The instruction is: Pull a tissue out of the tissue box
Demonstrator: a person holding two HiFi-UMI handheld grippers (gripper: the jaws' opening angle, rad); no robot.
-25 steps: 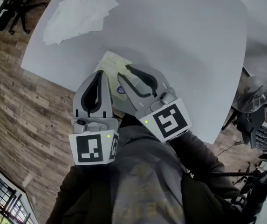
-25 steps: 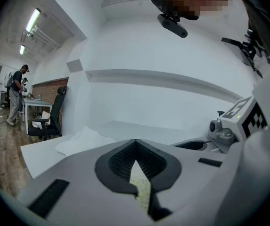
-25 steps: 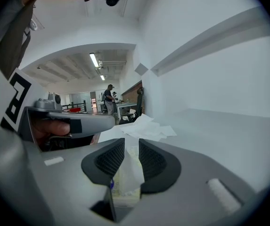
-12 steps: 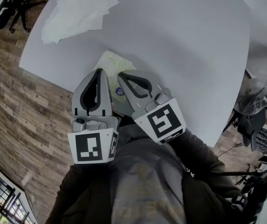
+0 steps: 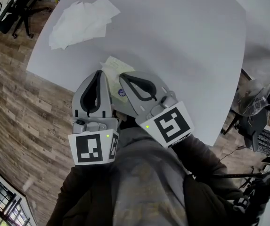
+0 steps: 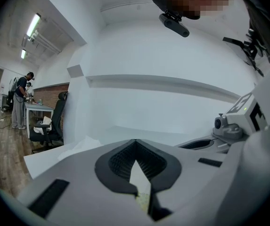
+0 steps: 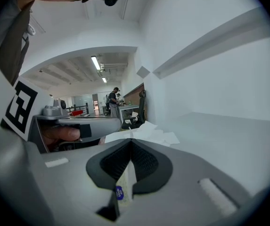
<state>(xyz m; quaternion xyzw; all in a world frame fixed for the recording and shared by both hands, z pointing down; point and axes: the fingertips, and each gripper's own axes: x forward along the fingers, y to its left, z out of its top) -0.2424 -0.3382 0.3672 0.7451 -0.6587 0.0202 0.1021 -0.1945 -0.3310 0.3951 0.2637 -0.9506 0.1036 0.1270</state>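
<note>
White table (image 5: 186, 55) over wood flooring. The pale yellow, flat tissue box (image 5: 112, 65) lies at its near edge, half under the grey left gripper (image 5: 99, 73) and right gripper (image 5: 122, 77). Both are closed and empty, barely moved in the last second. The pull has apparently not begun.

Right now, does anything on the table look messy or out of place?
Yes: a loose heap of tissues lies strewn at the far left corner of the table, overlapping and askew. The tissue pack by the near edge shows no visible damage.
</note>
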